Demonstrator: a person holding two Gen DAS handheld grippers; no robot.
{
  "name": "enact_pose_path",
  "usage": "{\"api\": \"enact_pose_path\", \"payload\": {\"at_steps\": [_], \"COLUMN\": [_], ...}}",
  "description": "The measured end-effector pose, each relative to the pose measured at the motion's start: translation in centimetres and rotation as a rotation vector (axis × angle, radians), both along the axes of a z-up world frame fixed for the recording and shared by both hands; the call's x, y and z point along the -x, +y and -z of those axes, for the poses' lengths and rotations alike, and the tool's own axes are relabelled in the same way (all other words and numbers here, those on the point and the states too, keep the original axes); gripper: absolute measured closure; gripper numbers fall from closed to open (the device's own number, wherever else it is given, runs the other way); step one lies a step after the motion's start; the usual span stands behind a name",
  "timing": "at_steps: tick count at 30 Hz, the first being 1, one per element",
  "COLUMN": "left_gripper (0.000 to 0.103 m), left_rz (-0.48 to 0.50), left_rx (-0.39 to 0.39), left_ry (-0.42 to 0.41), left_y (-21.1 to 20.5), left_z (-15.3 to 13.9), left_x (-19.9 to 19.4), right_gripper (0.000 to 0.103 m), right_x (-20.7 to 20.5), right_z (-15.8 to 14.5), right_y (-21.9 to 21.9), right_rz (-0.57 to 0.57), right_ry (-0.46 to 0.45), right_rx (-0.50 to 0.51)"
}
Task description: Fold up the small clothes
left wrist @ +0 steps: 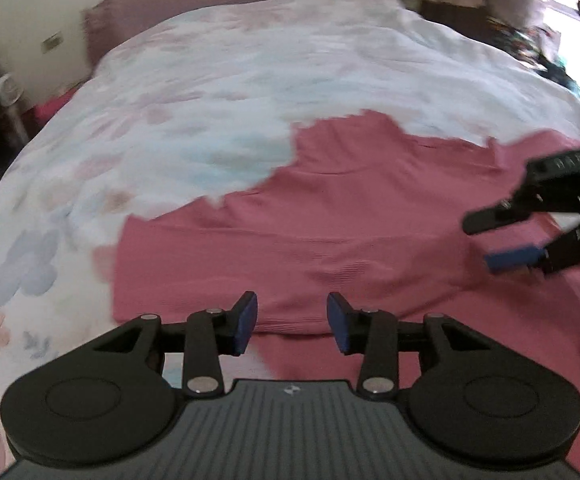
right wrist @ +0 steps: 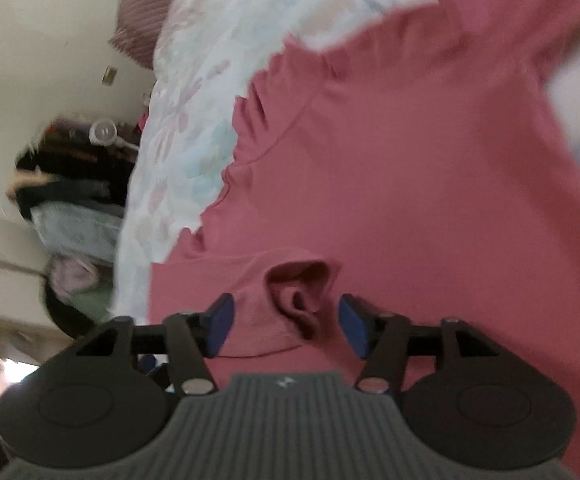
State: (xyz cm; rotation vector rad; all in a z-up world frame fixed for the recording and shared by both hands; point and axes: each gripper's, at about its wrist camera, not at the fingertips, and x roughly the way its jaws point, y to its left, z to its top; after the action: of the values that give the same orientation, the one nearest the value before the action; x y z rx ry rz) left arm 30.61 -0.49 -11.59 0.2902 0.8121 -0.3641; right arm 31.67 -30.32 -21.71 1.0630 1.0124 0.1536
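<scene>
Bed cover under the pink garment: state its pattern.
The bed cover is white with pale pink and blue flowers, clearest in the left wrist view.

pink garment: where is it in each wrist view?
Left wrist: pink garment fills centre to lower right, beyond the open left claw.
Right wrist: pink garment fills centre and right; a puckered fold sits between the open right claw pads.
Shared landmark: floral bedspread.
</scene>
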Motion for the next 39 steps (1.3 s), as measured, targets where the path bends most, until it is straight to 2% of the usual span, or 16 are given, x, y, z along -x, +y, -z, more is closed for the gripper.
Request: {"api": "enact_pose_path", "payload": {"at_steps": [1, 3, 5, 7, 10, 13, 15, 19, 22, 25, 28, 31, 34, 36, 39], "left_gripper": [0.055, 0.055, 0.055, 0.055, 0.055, 0.055, 0.055, 0.055, 0.055, 0.055, 0.055, 0.055, 0.055, 0.055, 0.055], "left_rz": [-0.026, -0.065, -0.1, -0.137, -0.206, -0.274, -0.311, -0.35, -0.358, -0.36, -0.378, -0.412, -0.436, -0.434, -0.463], "left_rx": [0.01, 0.018, 0.024, 0.026, 0.016, 0.032, 0.058, 0.114, 0.132, 0.192, 0.291, 0.379, 0.468, 0.515, 0.57], "left_ry": [0.0, -0.005, -0.015, -0.025, -0.023, -0.023, -0.018, -0.001, 0.021, 0.063, 0.127, 0.186, 0.243, 0.281, 0.345], "left_y": [0.6, 1.5, 2.7, 4.1, 6.0, 7.7, 8.7, 10.0, 10.3, 10.2, 10.4, 10.7, 10.7, 10.3, 9.6], "left_z": [-0.1, -0.3, -0.7, -1.0, -0.8, -0.8, -1.0, -1.1, -0.6, 0.1, 0.7, 1.2, 1.8, 2.5, 4.2], "left_x": [-0.4, -0.8, -0.7, -0.4, -0.6, -0.8, -0.9, -1.1, -1.6, -2.7, -4.6, -6.8, -9.5, -11.6, -14.4], "right_gripper": [0.046, 0.057, 0.086, 0.095, 0.098, 0.099, 0.099, 0.099, 0.099, 0.099, 0.099, 0.099, 0.099, 0.099, 0.099], "right_x": [-0.4, -1.1, -2.0, -3.2, -5.2, -6.9, -7.4, -6.6, -4.9, -4.7, -5.9, -6.3, -5.9, -5.9, -5.6], "right_z": [0.6, 1.5, 1.4, 0.3, -4.1, -11.4, -16.2, -24.0, -27.0, -25.6, -21.0, -16.7, -14.3, -14.2, -13.9], "right_y": [0.1, 0.4, 0.7, 1.0, 2.5, 4.5, 5.1, 2.7, -1.1, -4.8, -7.5, -9.1, -10.7, -10.9, -11.6], "right_rz": [0.013, 0.036, 0.042, 0.03, -0.053, -0.161, -0.181, -0.128, -0.051, -0.007, 0.019, 0.04, 0.051, 0.038, 0.042], "right_ry": [0.028, 0.068, 0.074, 0.053, -0.056, -0.245, -0.359, -0.517, -0.536, -0.444, -0.298, -0.2, -0.185, -0.197, -0.192], "right_rx": [-0.042, -0.091, -0.068, -0.009, 0.121, 0.26, 0.318, 0.357, 0.423, 0.494, 0.516, 0.527, 0.509, 0.513, 0.57]}}
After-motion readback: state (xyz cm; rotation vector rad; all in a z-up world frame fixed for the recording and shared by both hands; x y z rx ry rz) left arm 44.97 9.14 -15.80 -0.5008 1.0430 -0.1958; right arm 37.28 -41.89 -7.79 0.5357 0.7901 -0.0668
